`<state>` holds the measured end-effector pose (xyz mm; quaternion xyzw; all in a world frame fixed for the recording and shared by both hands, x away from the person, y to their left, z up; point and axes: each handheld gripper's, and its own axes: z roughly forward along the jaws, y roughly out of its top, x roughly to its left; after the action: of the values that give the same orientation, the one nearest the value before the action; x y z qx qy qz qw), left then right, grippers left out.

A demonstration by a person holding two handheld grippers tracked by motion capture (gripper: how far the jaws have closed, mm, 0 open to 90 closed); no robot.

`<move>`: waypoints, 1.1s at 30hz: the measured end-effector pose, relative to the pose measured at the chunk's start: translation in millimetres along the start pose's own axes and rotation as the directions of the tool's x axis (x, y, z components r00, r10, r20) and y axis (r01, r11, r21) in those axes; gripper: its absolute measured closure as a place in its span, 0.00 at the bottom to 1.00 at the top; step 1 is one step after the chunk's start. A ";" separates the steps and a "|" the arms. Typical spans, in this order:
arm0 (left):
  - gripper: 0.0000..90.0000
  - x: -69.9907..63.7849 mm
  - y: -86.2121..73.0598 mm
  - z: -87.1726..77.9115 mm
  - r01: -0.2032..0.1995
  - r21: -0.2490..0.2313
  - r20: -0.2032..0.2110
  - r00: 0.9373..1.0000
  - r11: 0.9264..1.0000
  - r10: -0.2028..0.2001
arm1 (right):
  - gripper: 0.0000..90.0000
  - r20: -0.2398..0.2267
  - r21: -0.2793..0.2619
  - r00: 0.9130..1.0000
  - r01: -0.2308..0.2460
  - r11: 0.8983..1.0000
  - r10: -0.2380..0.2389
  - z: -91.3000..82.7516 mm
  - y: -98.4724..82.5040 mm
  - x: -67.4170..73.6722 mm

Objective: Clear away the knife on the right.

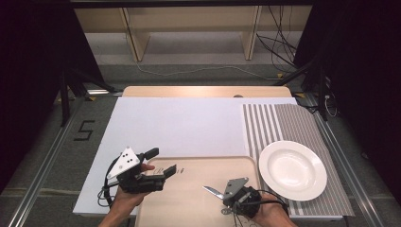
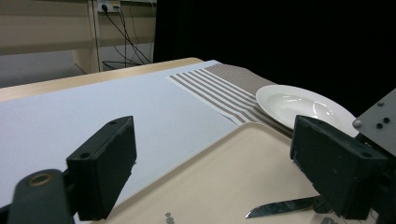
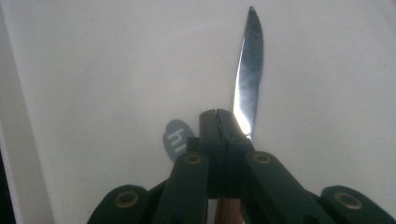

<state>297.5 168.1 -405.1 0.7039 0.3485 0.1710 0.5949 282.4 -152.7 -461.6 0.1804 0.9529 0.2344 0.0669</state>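
1. Knife (image 1: 213, 191): table knife with serrated steel blade and wooden handle. The handle is mostly hidden; in the right gripper view a brown sliver shows below the jaws.
2. Right gripper (image 1: 230, 193): jaws pressed together on the knife at the blade's base, over the near right part of the tray (image 1: 189, 208).
3. Knife axis: long axis runs along the gripper's jaws; in the high view the tip points left and slightly away from the person, just above the tray.
4. Left gripper (image 1: 161, 161): jaws apart, nothing between them, over the tray's near left corner.
5. Plate (image 1: 292, 170): white, on the striped placemat (image 1: 283, 120), right of the tray.
6. Tray label (image 3: 176, 140): partly covered, print unreadable.
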 end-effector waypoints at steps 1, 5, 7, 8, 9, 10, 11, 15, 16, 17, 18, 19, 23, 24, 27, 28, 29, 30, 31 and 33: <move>0.16 0.0 0.0 0.2 0.001 -0.001 0.000 1.000 1.000 -0.001 | 1.00 -0.003 0.004 1.000 -0.002 1.000 0.002 0.6 -0.2 0.1; 0.16 -0.3 0.0 0.3 0.001 0.000 0.000 1.000 1.000 -0.001 | 1.00 -0.002 0.015 1.000 0.001 1.000 -0.001 2.8 -1.0 0.0; 0.16 -0.2 0.0 0.2 0.001 -0.001 0.000 1.000 1.000 -0.001 | 1.00 -0.001 0.019 1.000 0.000 1.000 0.000 4.3 -2.0 -1.2; 0.16 -0.1 0.0 0.1 0.001 -0.001 0.000 1.000 1.000 -0.001 | 1.00 -0.001 0.018 1.000 -0.005 1.000 0.005 4.2 -2.1 -1.6; 0.16 -0.1 0.0 0.1 0.001 -0.001 0.000 1.000 1.000 -0.001 | 1.00 -0.001 0.018 1.000 -0.005 1.000 0.005 4.2 -2.1 -1.6; 0.16 0.1 0.0 0.0 0.000 0.000 0.001 1.000 1.000 0.000 | 1.00 0.009 0.019 1.000 -0.006 1.000 0.006 4.0 -2.4 -2.5; 0.16 0.1 0.0 -0.1 0.000 0.000 0.000 1.000 1.000 0.000 | 1.00 0.009 0.021 1.000 -0.010 1.000 0.009 3.7 -2.7 -3.0; 0.16 -0.1 0.1 0.0 0.000 0.000 0.000 1.000 1.000 0.000 | 1.00 0.021 0.023 1.000 -0.004 1.000 0.004 3.2 -3.8 -5.2; 0.16 -0.1 0.1 0.0 0.000 0.000 0.000 1.000 1.000 0.000 | 1.00 0.024 0.025 1.000 -0.005 1.000 0.005 2.9 -4.1 -5.6; 0.16 -0.1 0.1 -0.2 0.000 0.000 0.000 1.000 1.000 0.000 | 1.00 0.028 0.028 1.000 -0.004 1.000 0.004 2.5 -4.6 -6.3; 0.16 -0.1 0.1 -0.3 -0.001 -0.001 0.001 1.000 1.000 0.001 | 1.00 0.029 0.029 1.000 -0.007 1.000 0.006 2.2 -5.0 -6.7; 0.16 -0.1 0.1 -0.3 -0.001 -0.001 0.001 1.000 1.000 0.001 | 1.00 0.031 0.027 0.999 -0.009 1.000 0.008 2.1 -5.5 -7.1; 0.16 -0.5 0.2 -0.5 -0.003 0.000 0.001 1.000 1.000 0.003 | 1.00 0.042 0.042 0.999 -0.006 0.999 0.004 0.2 -6.7 -7.8; 0.16 -0.5 0.2 -0.5 -0.002 0.000 0.001 1.000 1.000 0.002 | 1.00 0.039 0.041 0.999 -0.006 0.999 0.004 -0.1 -7.2 -8.0; 0.16 -0.6 0.3 -0.6 -0.003 0.000 0.000 1.000 1.000 0.003 | 1.00 0.036 0.052 0.999 -0.007 0.999 0.005 -1.1 -8.2 -7.9; 0.16 -0.6 0.3 -0.6 -0.003 0.000 0.001 1.000 1.000 0.003 | 1.00 0.034 0.053 0.999 -0.002 0.999 0.000 -1.5 -8.8 -8.0; 0.16 -0.6 0.3 -0.5 -0.003 -0.001 0.001 1.000 1.000 0.003 | 1.00 0.033 0.058 0.999 -0.003 0.998 0.002 -2.0 -9.1 -7.9; 0.16 -0.6 0.3 -0.5 -0.003 -0.001 0.001 1.000 1.000 0.003 | 1.00 0.031 0.063 1.000 -0.007 0.998 0.005 -2.5 -9.3 -7.8; 0.16 -0.6 0.2 -0.4 -0.002 0.000 0.001 1.000 1.000 0.002 | 1.00 0.031 0.065 1.000 -0.010 0.998 0.008 -2.9 -9.8 -7.9; 0.16 -0.7 0.3 -0.6 -0.004 0.000 0.000 1.000 1.000 0.004 | 1.00 0.029 0.068 1.000 -0.006 0.998 0.004 -3.5 -10.6 -8.8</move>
<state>296.7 168.0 -404.6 0.7045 0.3471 0.1719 0.5946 286.4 -166.3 -463.1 0.1883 0.9588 0.1993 0.0740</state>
